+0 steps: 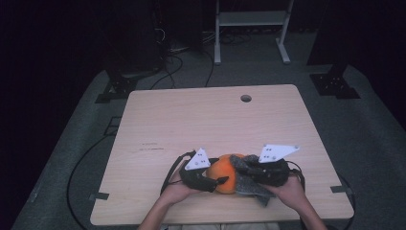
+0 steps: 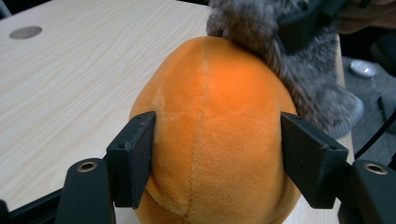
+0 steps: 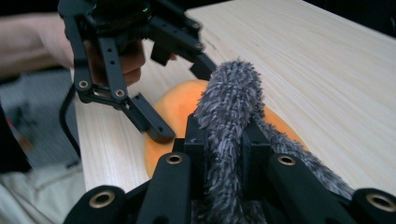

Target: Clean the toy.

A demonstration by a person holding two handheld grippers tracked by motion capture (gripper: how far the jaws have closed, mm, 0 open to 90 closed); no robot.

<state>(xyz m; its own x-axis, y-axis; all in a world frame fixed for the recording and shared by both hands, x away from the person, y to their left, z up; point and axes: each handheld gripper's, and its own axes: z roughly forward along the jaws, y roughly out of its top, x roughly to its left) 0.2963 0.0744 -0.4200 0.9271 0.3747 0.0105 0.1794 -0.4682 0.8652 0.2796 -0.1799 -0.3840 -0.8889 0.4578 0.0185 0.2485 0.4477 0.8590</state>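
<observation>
At the lower middle of the high view, near the front edge of the wooden table (image 1: pixel 201 110), the two grippers meet over an orange plush ball (image 1: pixel 224 178). The left gripper (image 2: pixel 217 154) clasps the ball from its side, both pads pressing into the plush. The right gripper (image 3: pixel 223 154) is clenched on a strip of grey furry cloth (image 3: pixel 229 107) that drapes over the ball's top. The step in hand looks like pulling the furry cover off the ball, or fitting it on; I cannot tell which. The next move calls for a steady hold on the ball while the cloth is drawn across it. Both forearms enter from the bottom edge, hands angled inward toward each other.
</observation>
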